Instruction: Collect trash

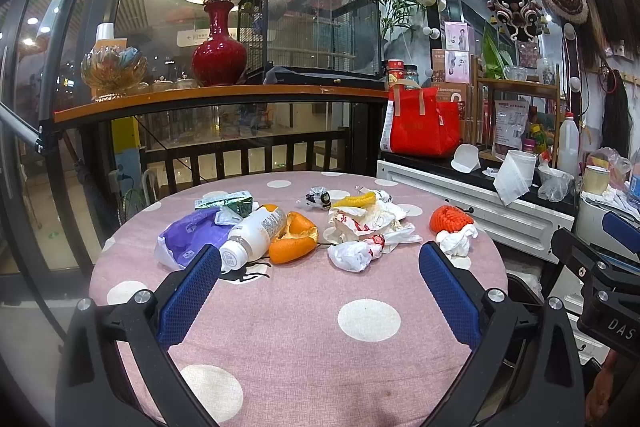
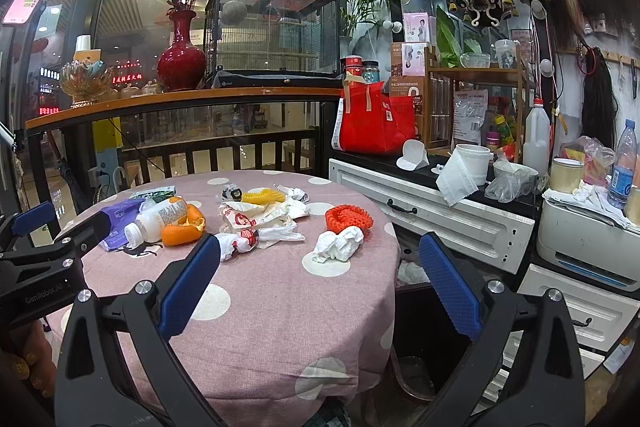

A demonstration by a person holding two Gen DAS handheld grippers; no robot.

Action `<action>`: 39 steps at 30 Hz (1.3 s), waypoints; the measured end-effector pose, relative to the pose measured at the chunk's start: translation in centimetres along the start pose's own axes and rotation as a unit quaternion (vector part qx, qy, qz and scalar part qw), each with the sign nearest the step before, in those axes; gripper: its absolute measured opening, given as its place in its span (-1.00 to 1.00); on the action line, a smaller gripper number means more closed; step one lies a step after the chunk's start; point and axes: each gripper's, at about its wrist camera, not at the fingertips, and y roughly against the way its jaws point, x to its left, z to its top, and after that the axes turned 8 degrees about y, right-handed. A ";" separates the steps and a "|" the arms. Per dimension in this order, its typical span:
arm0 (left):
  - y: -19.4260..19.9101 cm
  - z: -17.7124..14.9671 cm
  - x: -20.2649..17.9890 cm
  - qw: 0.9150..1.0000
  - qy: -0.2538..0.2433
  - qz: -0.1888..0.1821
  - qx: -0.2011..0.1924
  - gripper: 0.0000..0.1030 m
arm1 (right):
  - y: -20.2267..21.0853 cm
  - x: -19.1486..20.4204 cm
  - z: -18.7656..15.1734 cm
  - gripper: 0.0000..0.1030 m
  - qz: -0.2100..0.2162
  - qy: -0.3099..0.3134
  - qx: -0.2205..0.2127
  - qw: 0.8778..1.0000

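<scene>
Trash lies across the far half of a round table (image 1: 304,327) with a pink dotted cloth. From left: a purple bag (image 1: 188,237), a white bottle (image 1: 254,233) on its side, orange peel (image 1: 294,239), crumpled wrappers (image 1: 360,227), a yellow piece (image 1: 356,201), an orange foam net (image 1: 450,219) and a white tissue wad (image 1: 458,241). My left gripper (image 1: 320,263) hovers open over the near cloth, empty. My right gripper (image 2: 320,255) is open and empty at the table's right edge (image 2: 384,307), short of the tissue wad (image 2: 340,243) and foam net (image 2: 348,217).
A green carton (image 1: 226,201) lies at the table's far left. A dark bin (image 2: 420,339) stands on the floor right of the table. Beyond it is a white cabinet (image 2: 432,211) crowded with a red bag (image 2: 372,123), bottles and tissue. A railing and shelf with a red vase (image 1: 219,47) stand behind.
</scene>
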 end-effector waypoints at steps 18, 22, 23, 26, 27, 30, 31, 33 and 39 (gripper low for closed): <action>-0.1 0.0 -0.1 1.000 0.000 0.000 0.002 0.90 | -0.1 0.0 0.0 0.90 0.000 -0.001 0.001 1.000; 0.0 -0.4 -0.2 1.000 -0.001 0.000 0.002 0.90 | -0.1 0.0 0.0 0.90 0.000 -0.001 0.001 1.000; 0.0 -0.4 -0.2 1.000 -0.001 0.000 0.002 0.90 | 0.0 0.0 -0.1 0.90 0.000 -0.001 0.002 1.000; 0.0 -0.4 -0.2 1.000 -0.001 0.000 0.002 0.90 | -0.1 0.0 -0.2 0.90 0.000 -0.001 0.002 1.000; -0.1 -0.4 -0.1 1.000 -0.001 0.000 0.002 0.90 | -0.1 0.0 -0.2 0.90 0.000 -0.001 0.002 1.000; 0.0 -0.7 -0.3 1.000 -0.001 0.000 0.003 0.90 | -0.1 0.0 -0.1 0.90 0.000 -0.001 0.002 1.000; -0.1 -0.9 -0.3 1.000 -0.001 0.000 0.003 0.90 | -0.1 0.0 -0.1 0.90 0.000 -0.001 0.002 1.000; -0.1 -1.0 -0.3 1.000 -0.002 0.000 0.003 0.90 | -0.2 0.2 -0.6 0.90 0.000 -0.001 0.004 1.000; -0.3 -1.6 -0.5 1.000 -0.004 0.001 0.010 0.90 | -0.4 0.4 -1.2 0.90 0.001 -0.001 0.008 1.000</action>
